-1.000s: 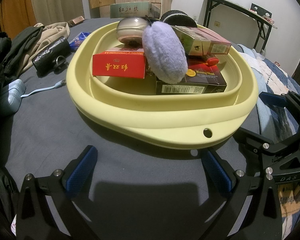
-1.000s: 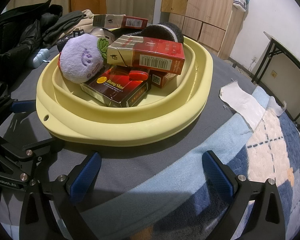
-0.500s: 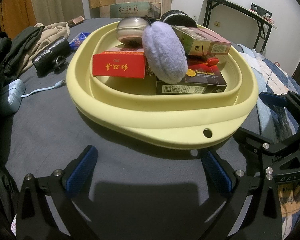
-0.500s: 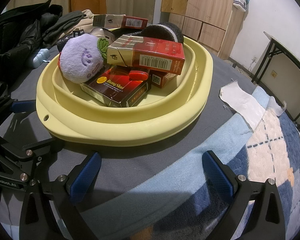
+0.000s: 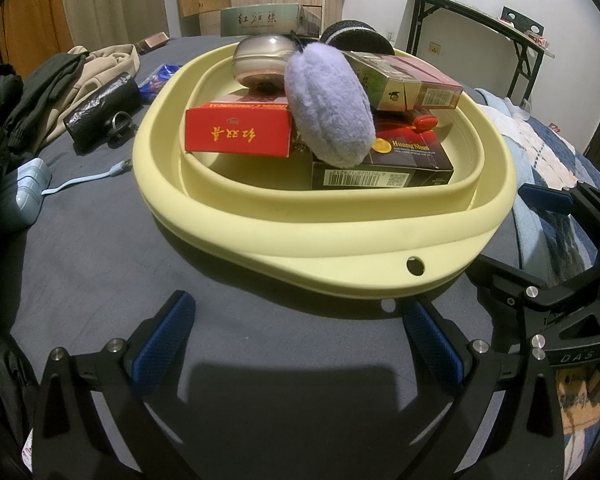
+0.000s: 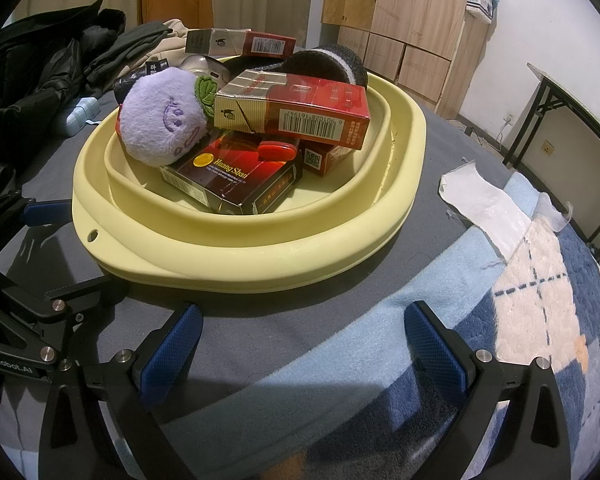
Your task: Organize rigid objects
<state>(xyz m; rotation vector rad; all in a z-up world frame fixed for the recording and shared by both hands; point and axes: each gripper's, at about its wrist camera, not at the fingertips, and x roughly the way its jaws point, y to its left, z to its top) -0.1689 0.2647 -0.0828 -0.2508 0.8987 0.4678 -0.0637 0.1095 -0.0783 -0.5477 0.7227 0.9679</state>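
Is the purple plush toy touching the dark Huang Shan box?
Touching. In the right wrist view the plush toy rests directly on the dark box's top, no gap between them.

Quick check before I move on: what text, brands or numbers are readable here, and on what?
"Huang Shan": dark box in the basin.
"6 901028 161947" (last digits unsure): barcode on red-and-gold carton.
"DAS": right gripper, seen from the left wrist.
"GenRobot.AI": left gripper, seen from the right wrist.
Chinese characters on red box and green box: not transcribed.
Other small print: too small.
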